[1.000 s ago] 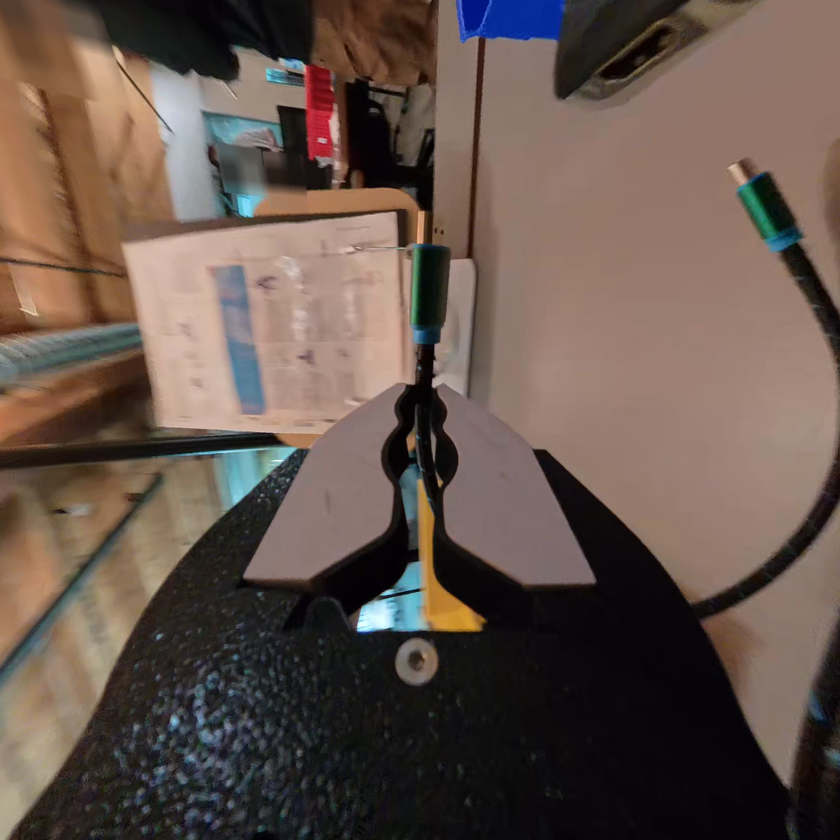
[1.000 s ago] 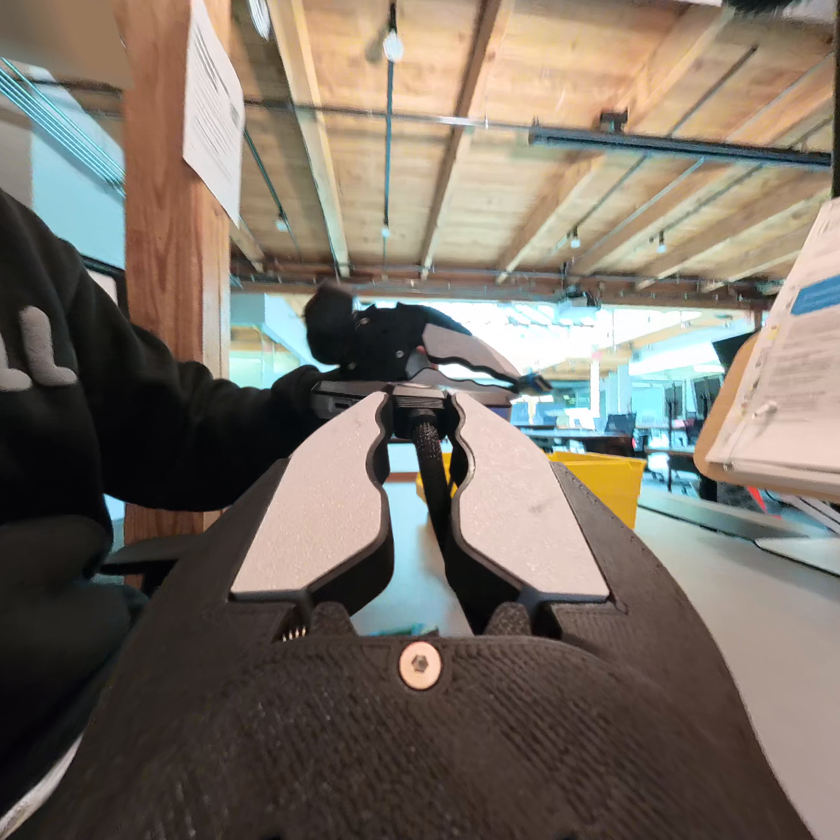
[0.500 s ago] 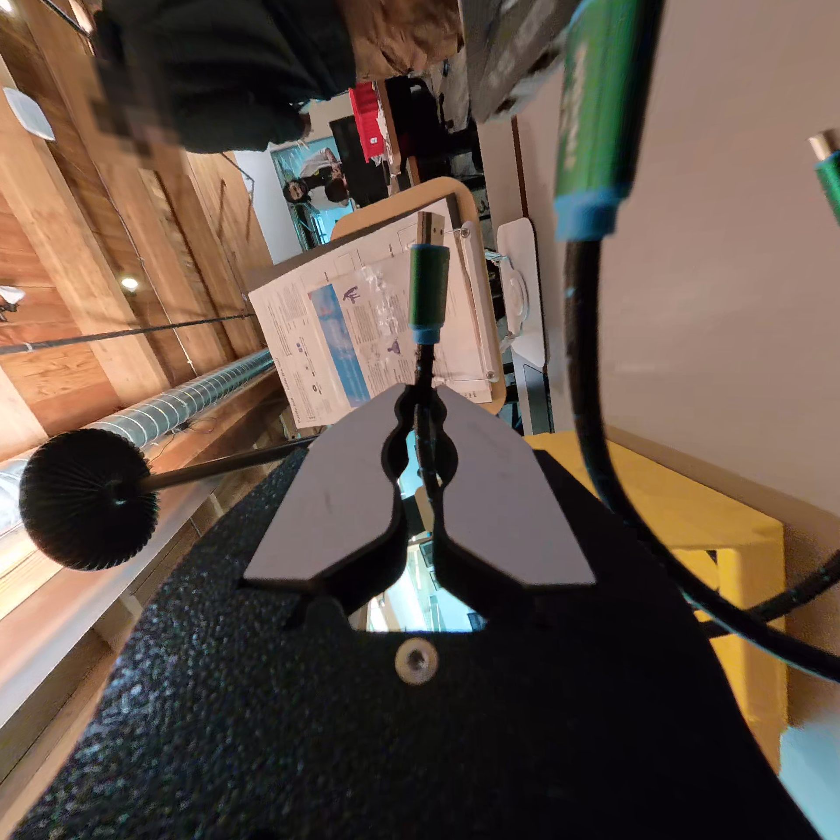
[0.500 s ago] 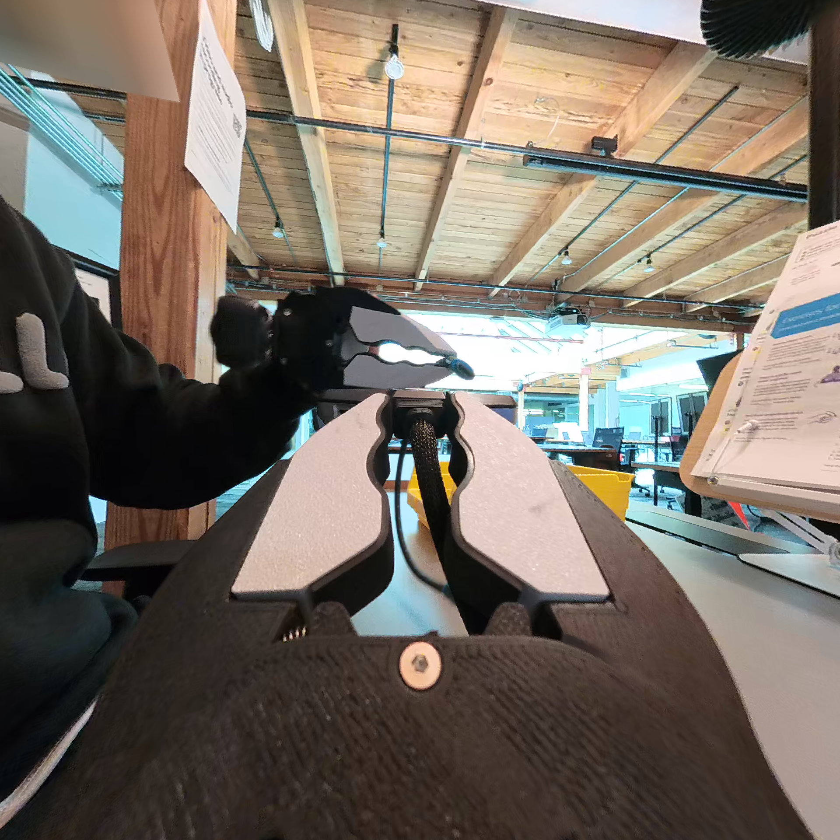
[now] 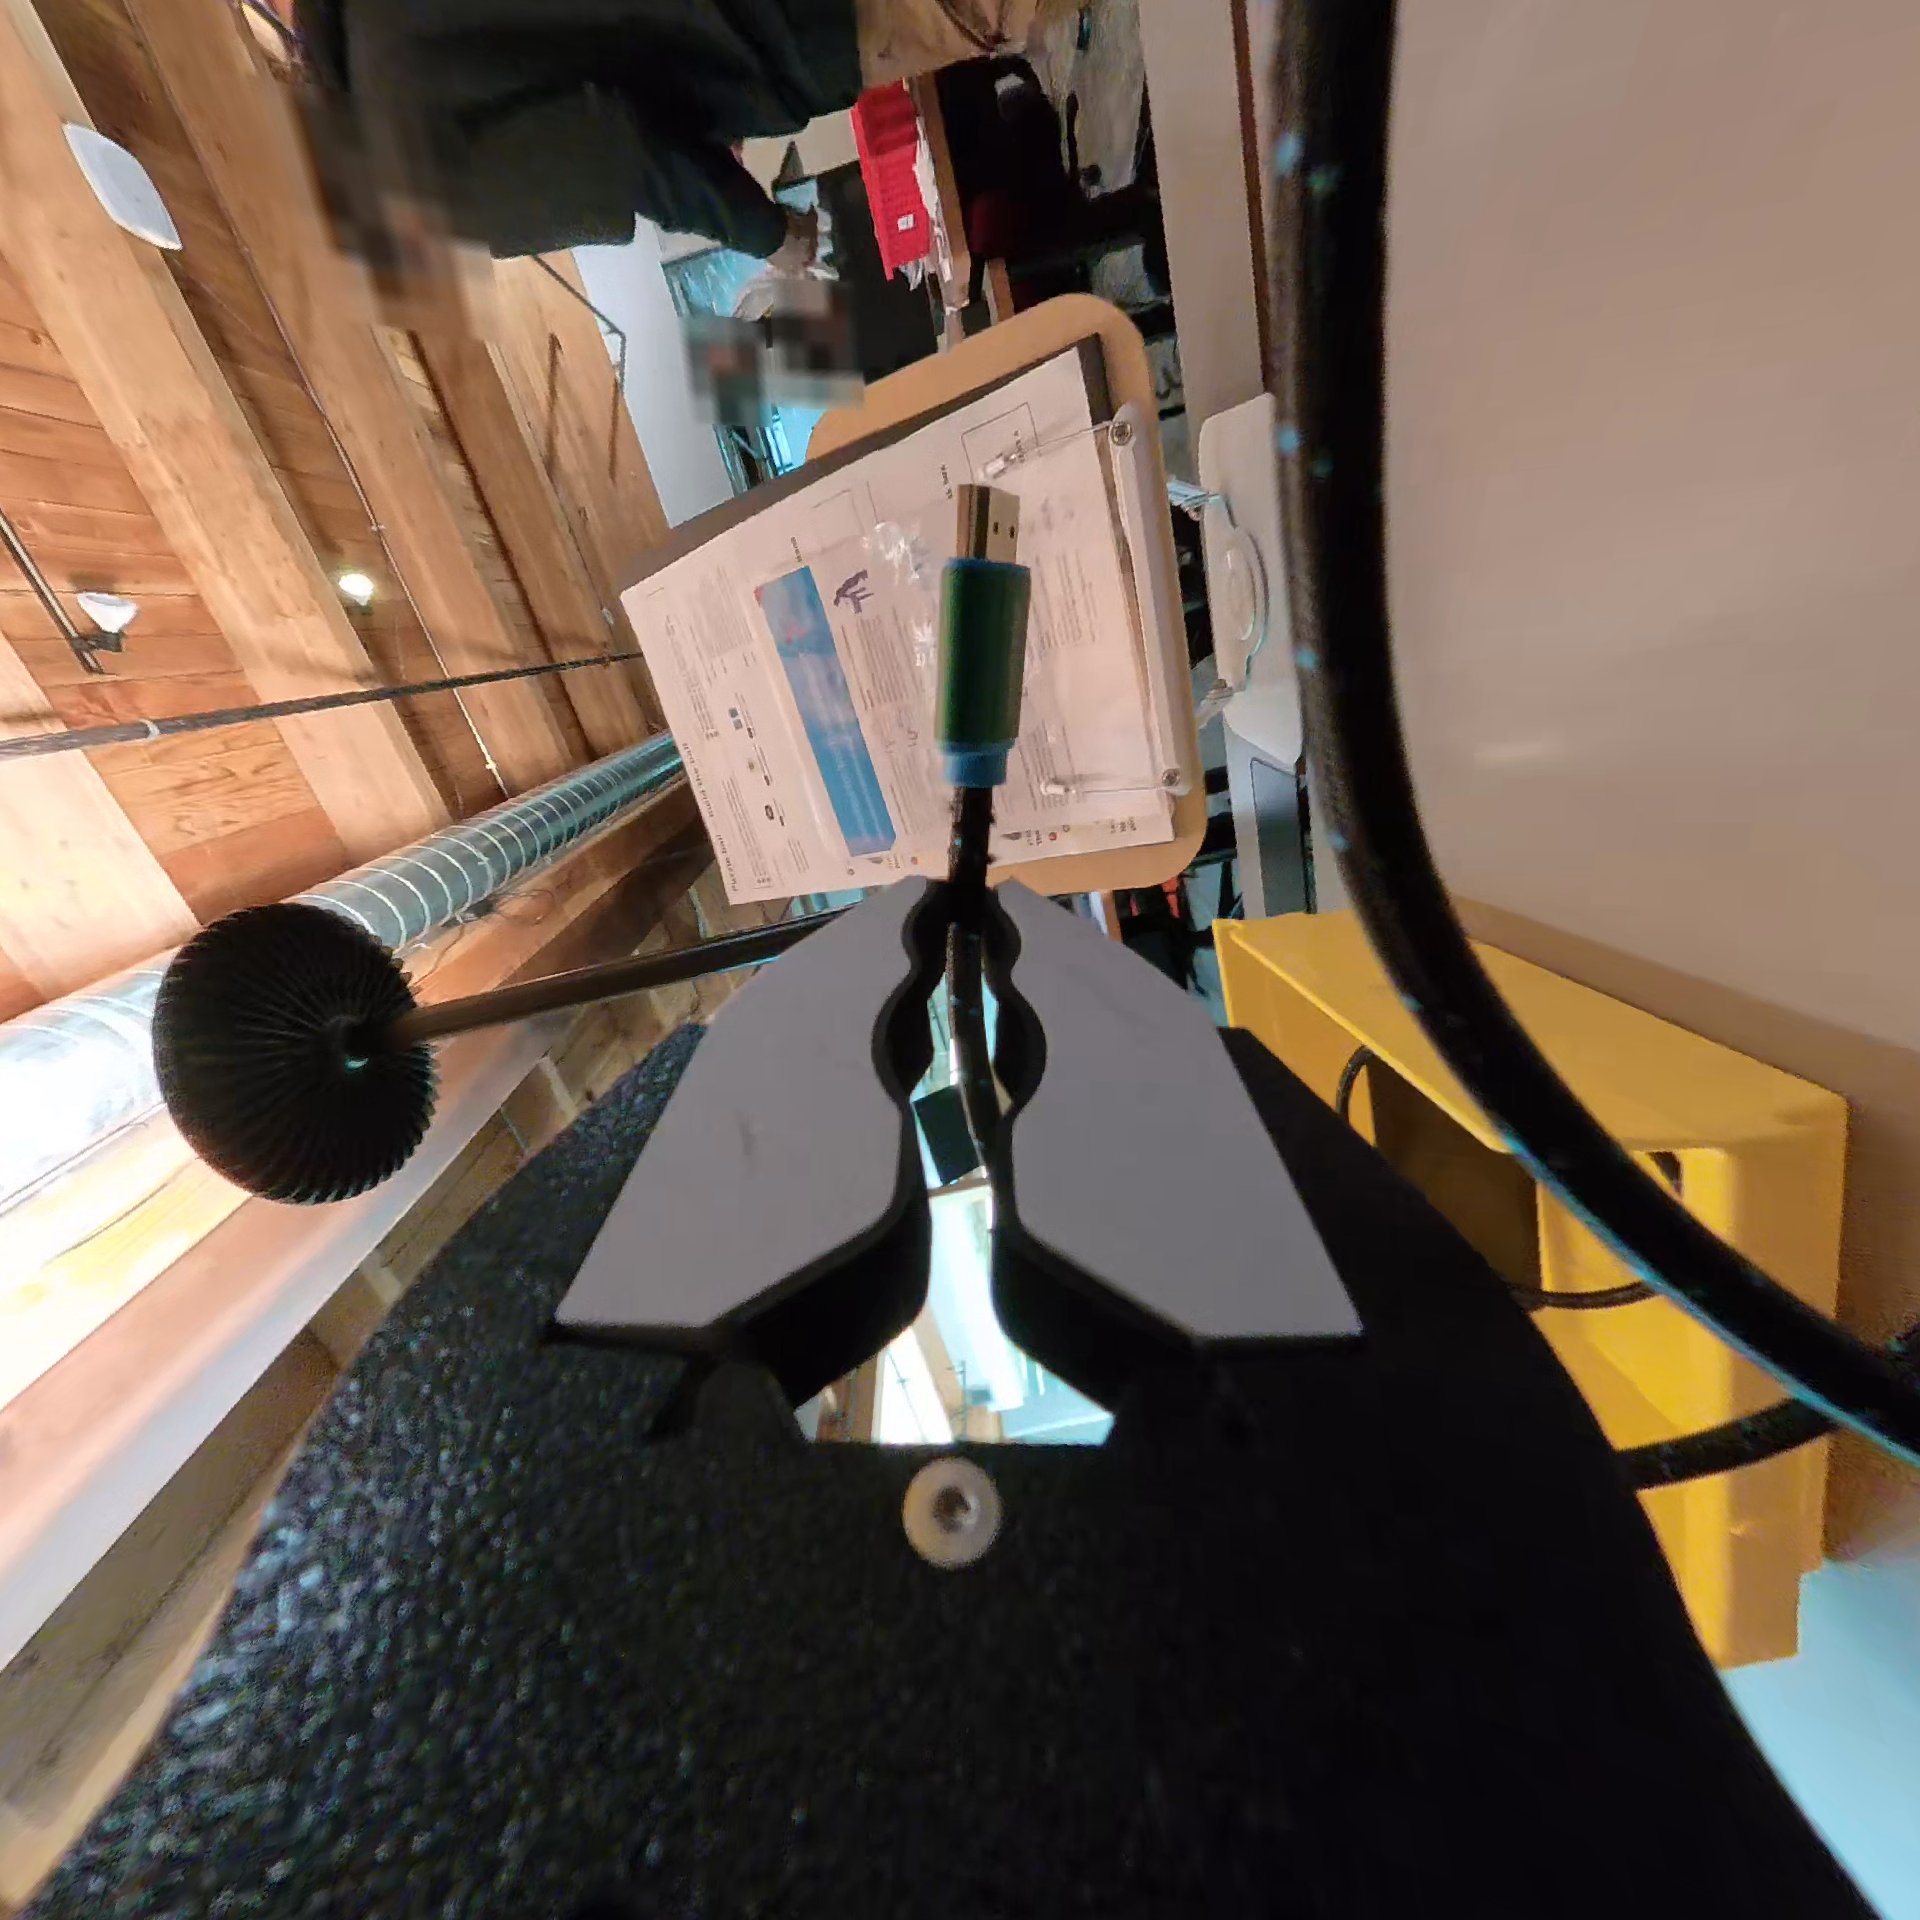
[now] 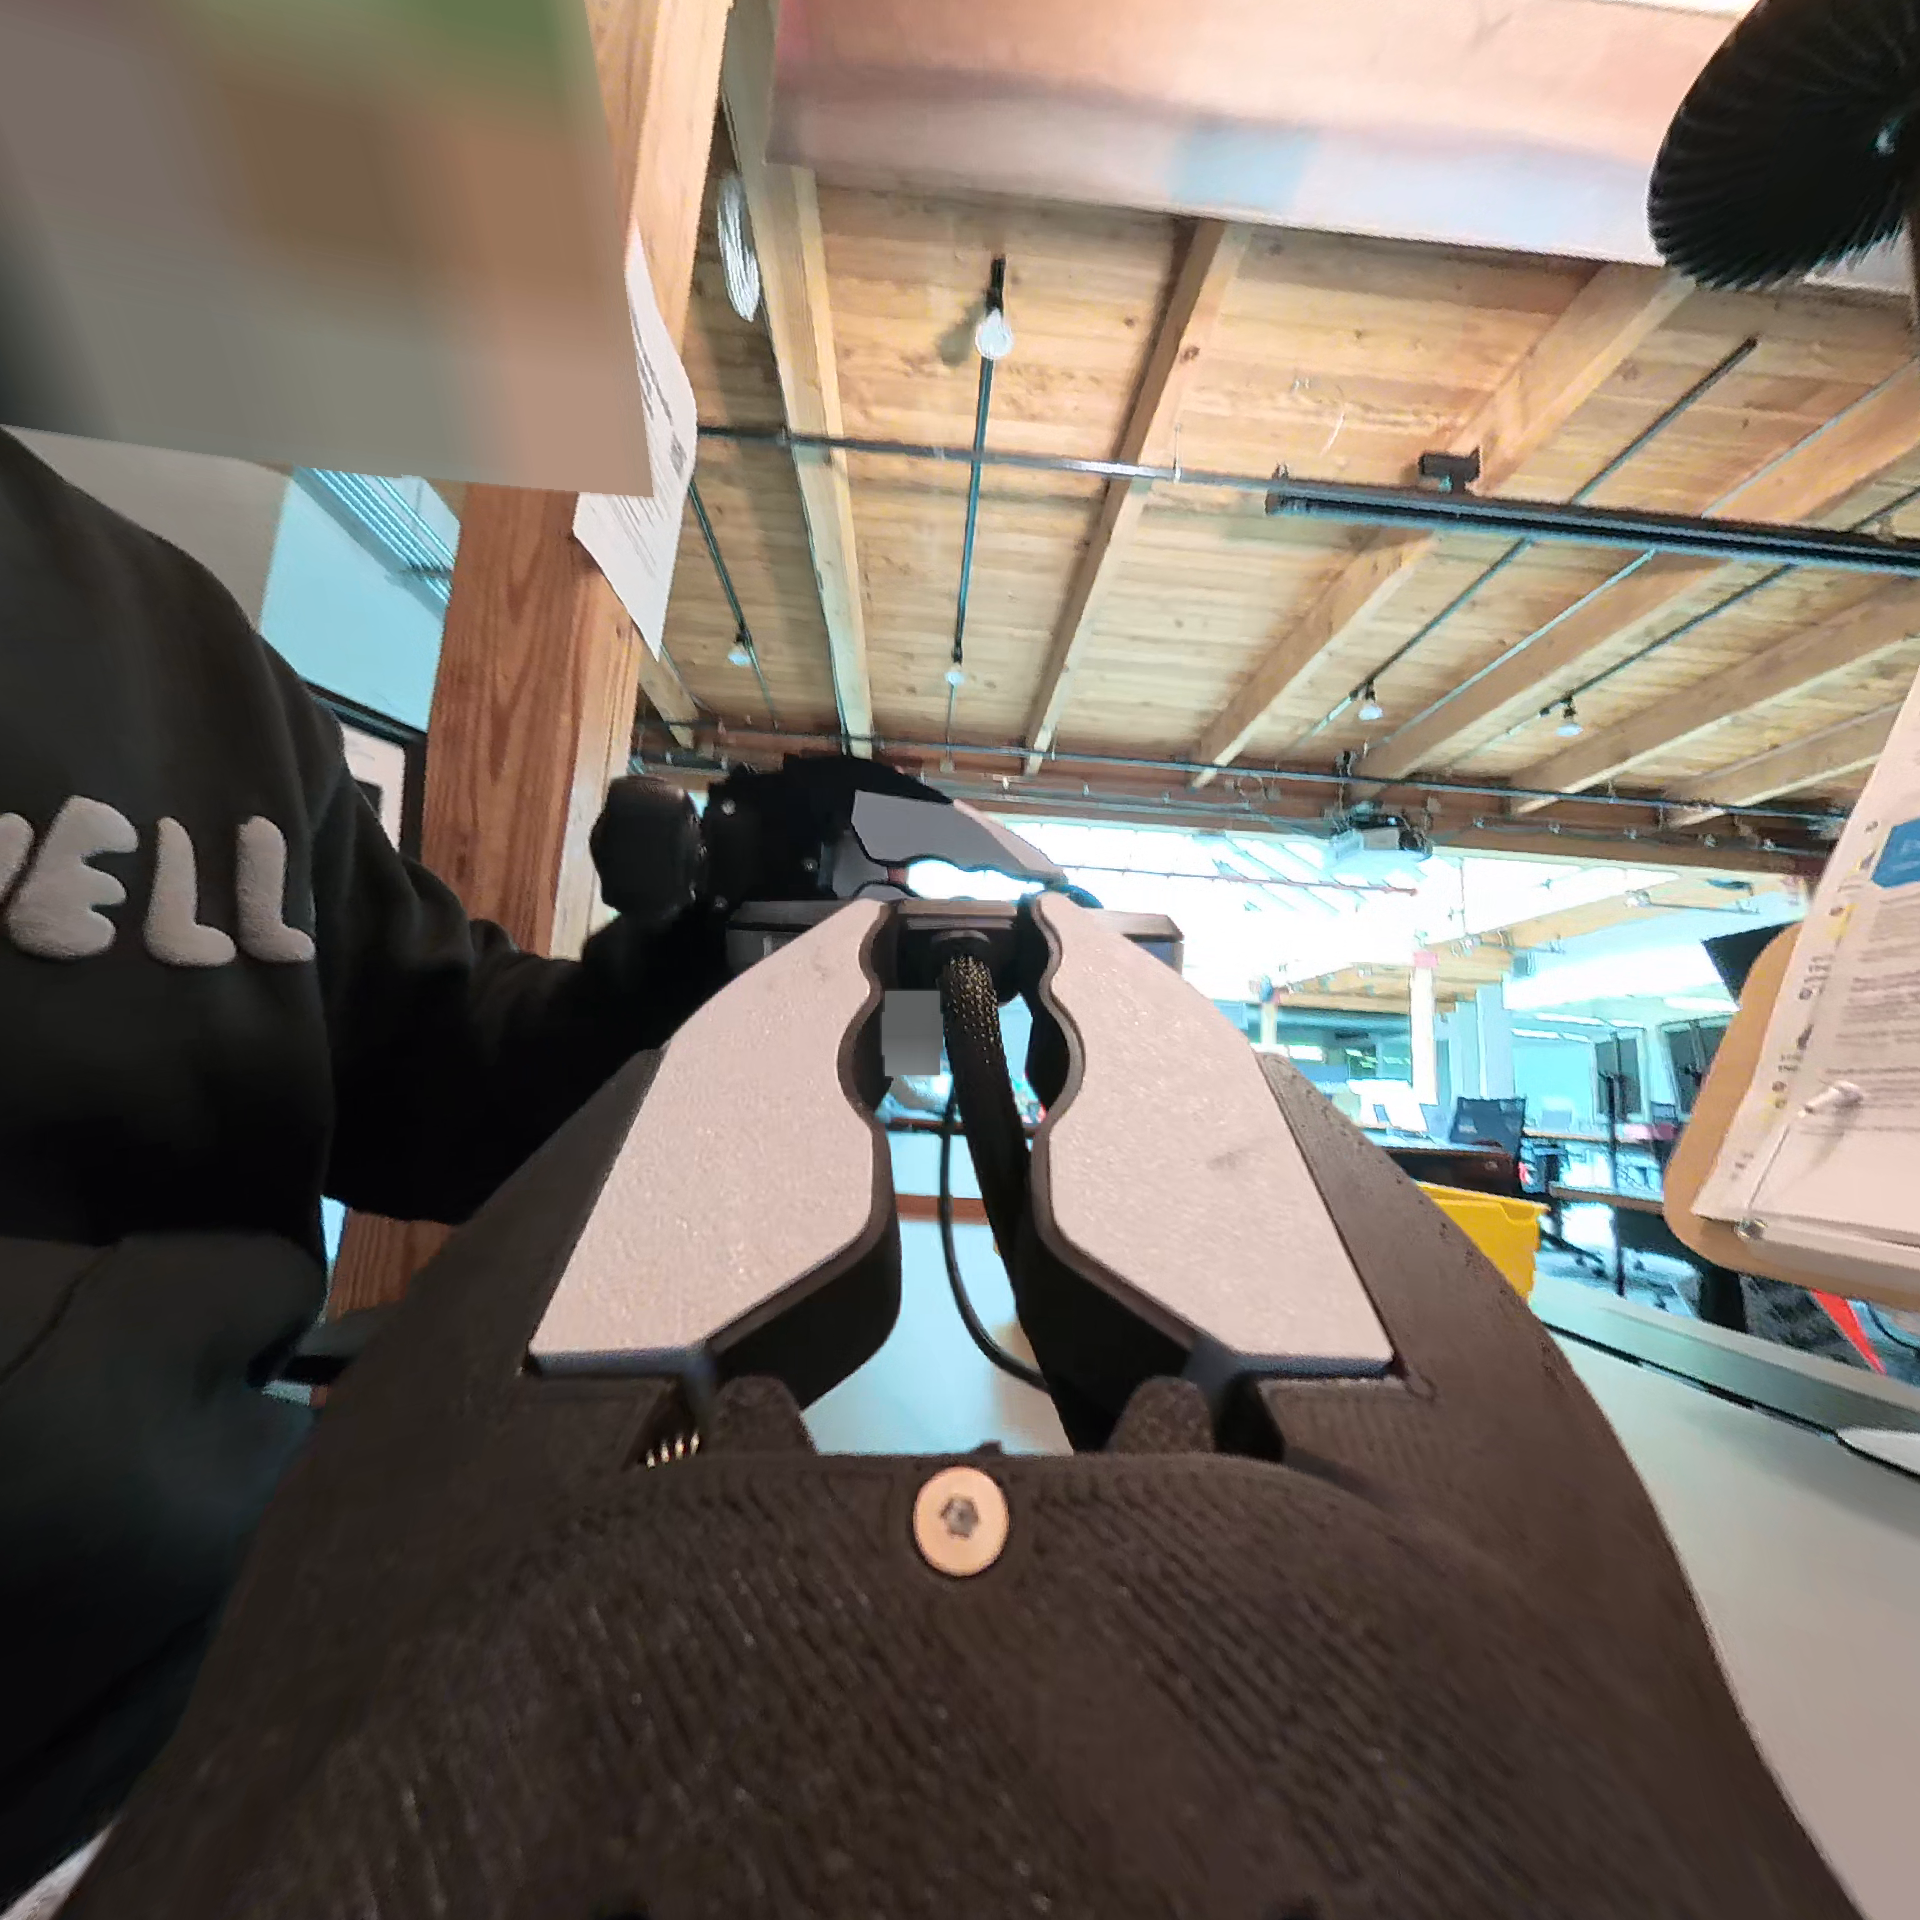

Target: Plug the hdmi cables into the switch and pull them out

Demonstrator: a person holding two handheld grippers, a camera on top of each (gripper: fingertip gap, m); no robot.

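Note:
In the left wrist view my left gripper is shut on a thin black braided cable. Its green plug, with a bare metal tip, sticks out past the fingertips in the air. A thicker black cable curves across the right side. In the right wrist view my right gripper is shut on a black braided cable. The cable's end goes into a black box, the switch, right at the fingertips. The left gripper shows just behind the switch, held by a person's black sleeve.
A paper sheet on a wooden stand rises behind the plug and also shows in the right wrist view. A yellow bin sits on the pale table. A black ribbed disc on a rod hangs at the left.
The left gripper has turned and moved with its plug. The second green plug has left its view; only that cable shows. The right view has tilted up, still gripping its cable.

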